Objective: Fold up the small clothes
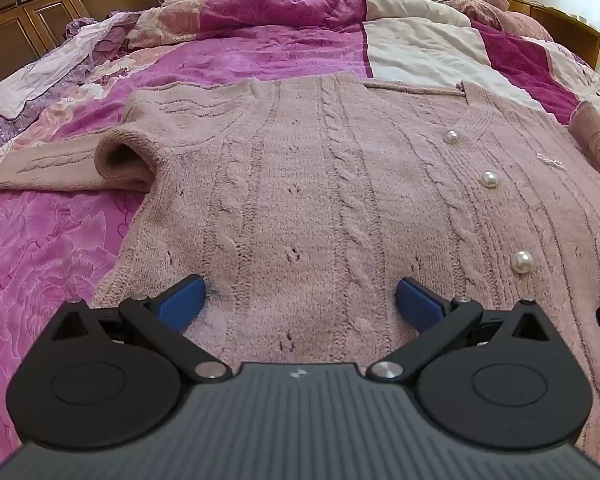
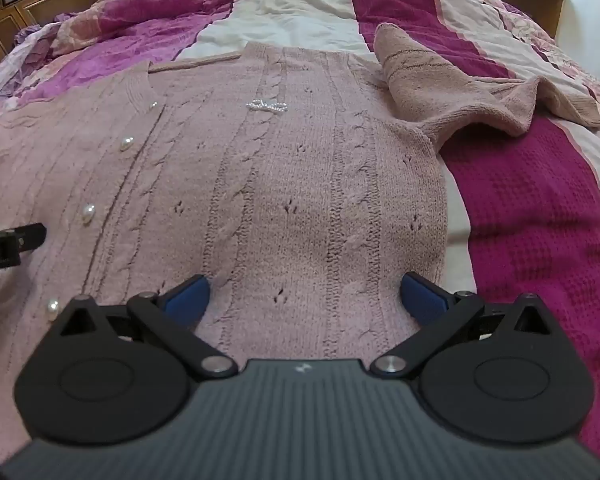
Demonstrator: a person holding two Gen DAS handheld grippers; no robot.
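A dusty pink cable-knit cardigan with pearl buttons lies flat and front-up on the bed. Its left sleeve stretches out to the left; its right sleeve is crumpled off to the right. A small beaded bow decorates the chest. My left gripper hovers open over the lower left half of the cardigan, blue pads wide apart with only knit beneath. My right gripper stands open the same way over the lower right half, near the side hem. Nothing is held.
A patchwork quilt in magenta, pink and cream covers the bed. Rumpled bedding is heaped at the far end. Dark wooden cabinets stand at the back left. The other gripper's tip shows at the left edge.
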